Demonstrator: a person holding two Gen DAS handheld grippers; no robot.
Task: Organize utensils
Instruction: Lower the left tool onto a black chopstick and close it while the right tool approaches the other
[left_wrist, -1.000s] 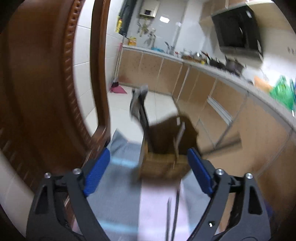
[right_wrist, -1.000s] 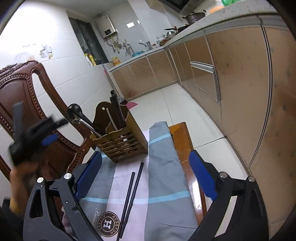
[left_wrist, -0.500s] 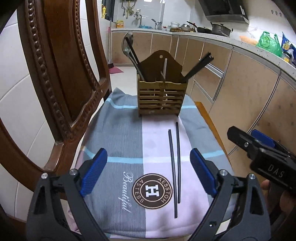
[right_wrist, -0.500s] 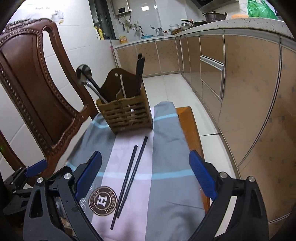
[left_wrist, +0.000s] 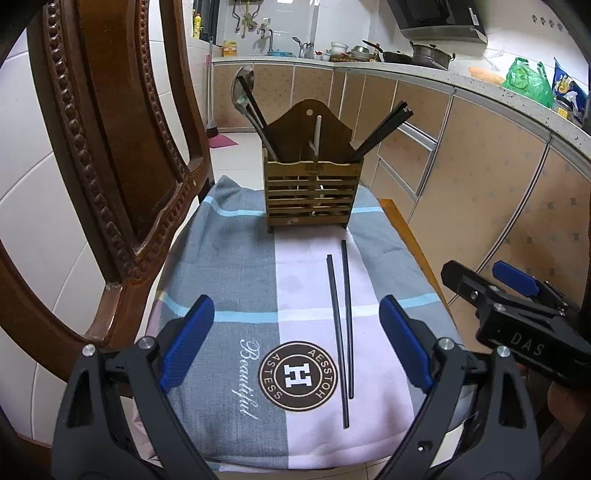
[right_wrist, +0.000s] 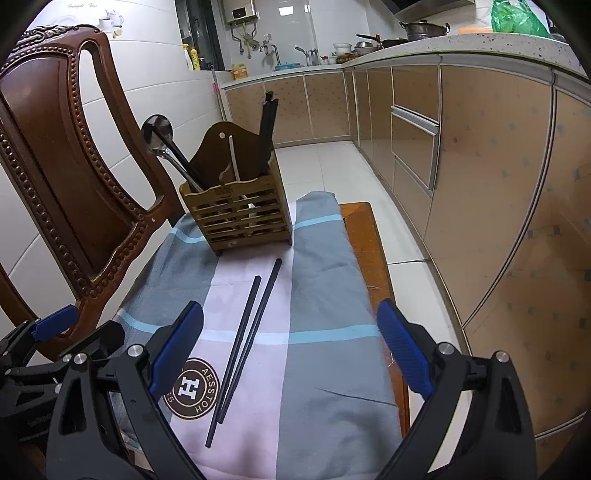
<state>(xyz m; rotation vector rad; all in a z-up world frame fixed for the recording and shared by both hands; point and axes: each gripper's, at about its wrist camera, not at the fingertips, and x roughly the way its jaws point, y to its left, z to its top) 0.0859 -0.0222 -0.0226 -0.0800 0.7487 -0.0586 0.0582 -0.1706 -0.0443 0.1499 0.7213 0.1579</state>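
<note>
Two black chopsticks (left_wrist: 341, 325) (right_wrist: 247, 332) lie side by side on the cloth-covered chair seat (left_wrist: 229, 266) (right_wrist: 325, 302). Behind them stands a slatted wooden utensil holder (left_wrist: 312, 194) (right_wrist: 240, 214) holding a metal ladle (left_wrist: 242, 88) (right_wrist: 157, 131), black chopsticks (left_wrist: 384, 131) (right_wrist: 267, 129) and a white stick. My left gripper (left_wrist: 295, 345) hovers open above the seat's near edge, with nothing between its fingers. My right gripper (right_wrist: 290, 349) is open too, empty, just right of the loose chopsticks; it also shows at the right of the left wrist view (left_wrist: 517, 317).
The carved wooden chair back (left_wrist: 107, 155) (right_wrist: 55, 166) rises on the left. Kitchen cabinets (left_wrist: 480, 177) (right_wrist: 461, 155) run along the right, with a cluttered counter (left_wrist: 369, 55) behind. Tiled floor (right_wrist: 332, 162) lies beyond the chair.
Both grippers have pulled back from the holder toward the seat's near edge and settled. The blurred swing of the left view has stopped. The chopsticks and the holder have stayed put.
</note>
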